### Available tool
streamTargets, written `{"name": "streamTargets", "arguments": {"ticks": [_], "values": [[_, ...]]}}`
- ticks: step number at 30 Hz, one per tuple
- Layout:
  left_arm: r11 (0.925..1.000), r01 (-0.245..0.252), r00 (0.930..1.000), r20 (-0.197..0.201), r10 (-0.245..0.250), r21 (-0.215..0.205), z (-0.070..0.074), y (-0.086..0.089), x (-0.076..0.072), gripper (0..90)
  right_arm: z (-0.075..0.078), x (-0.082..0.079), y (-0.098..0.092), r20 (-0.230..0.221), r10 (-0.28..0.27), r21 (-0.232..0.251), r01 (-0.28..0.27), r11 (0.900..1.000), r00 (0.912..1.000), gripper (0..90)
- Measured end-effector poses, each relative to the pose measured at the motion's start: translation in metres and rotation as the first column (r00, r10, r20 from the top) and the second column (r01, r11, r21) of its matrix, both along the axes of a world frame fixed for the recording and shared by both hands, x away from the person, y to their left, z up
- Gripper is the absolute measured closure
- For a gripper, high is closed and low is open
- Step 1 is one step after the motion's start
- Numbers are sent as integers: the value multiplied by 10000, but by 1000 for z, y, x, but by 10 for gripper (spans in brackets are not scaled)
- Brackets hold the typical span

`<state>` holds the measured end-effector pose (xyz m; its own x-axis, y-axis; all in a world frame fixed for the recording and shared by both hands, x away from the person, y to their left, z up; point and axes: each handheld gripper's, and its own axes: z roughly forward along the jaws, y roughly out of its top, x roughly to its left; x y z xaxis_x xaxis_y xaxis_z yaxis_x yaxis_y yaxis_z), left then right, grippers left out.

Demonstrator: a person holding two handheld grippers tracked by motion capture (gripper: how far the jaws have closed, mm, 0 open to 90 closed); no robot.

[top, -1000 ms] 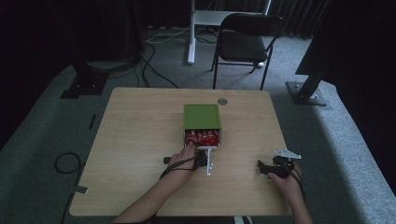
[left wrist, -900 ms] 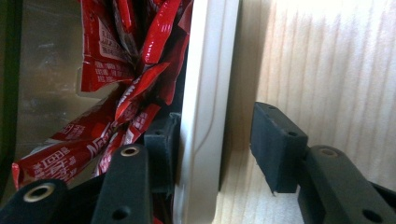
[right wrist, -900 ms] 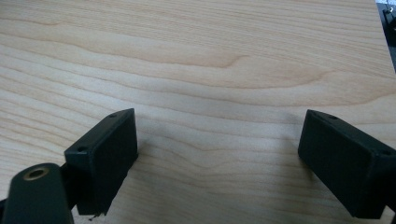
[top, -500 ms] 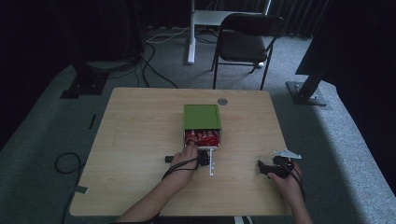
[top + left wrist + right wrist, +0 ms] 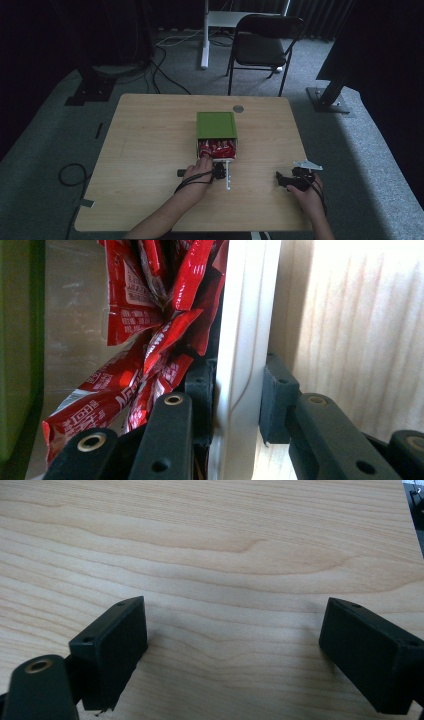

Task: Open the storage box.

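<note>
High view: a light wooden table (image 5: 150, 150) is seen from above, with a green-lidded box (image 5: 216, 125) near its middle. The box's near end is open, and red snack packets (image 5: 216, 148) are packed inside a pale inner tray (image 5: 235, 150) that sticks out toward the person. The left hand (image 5: 197, 172) is placed just in front of that open end, and the left gripper (image 5: 220, 167) is held against the tray's near edge. A small grey disc (image 5: 238, 108) is set into the table's far edge, beyond the box. The right hand (image 5: 305, 192) is rested on the table well apart to the right, with the right gripper (image 5: 286, 180) pointed left and a grey three-cornered plate (image 5: 307, 164) seen on top of it.

Left gripper view: the tray's pale wall (image 5: 242, 340) is gripped between the two black jaws, one pad inside among the packets (image 5: 150, 335) and one outside over bare wood, both pressed against the wall. The green lid (image 5: 17, 340) is seen at the left edge.

Right gripper view: the two black jaws are spread wide apart over bare wood grain (image 5: 225, 555), and nothing is held between them.
</note>
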<state>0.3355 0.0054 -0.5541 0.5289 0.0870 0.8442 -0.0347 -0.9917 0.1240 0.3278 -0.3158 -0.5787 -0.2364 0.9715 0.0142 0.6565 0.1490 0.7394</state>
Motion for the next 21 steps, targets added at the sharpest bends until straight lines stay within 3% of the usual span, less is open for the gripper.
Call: {"name": "streamTargets", "arguments": {"ticks": [21], "values": [[9997,214,9987,-464,-208,122,1,1,-51,726,0,0,0,-2,-3,3,3,10000,10000,114]]}}
